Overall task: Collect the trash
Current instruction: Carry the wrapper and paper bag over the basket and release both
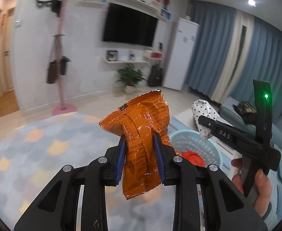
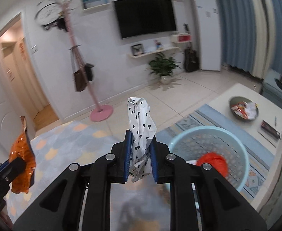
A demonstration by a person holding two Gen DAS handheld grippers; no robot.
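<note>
The left hand-held gripper was clamped on one orange snack wrapper, which stood up at frame centre between its blue pads. The right hand-held gripper pinched one white heart-printed wrapper the same way. One pale blue basket, lower right, held one red crumpled item.
</note>
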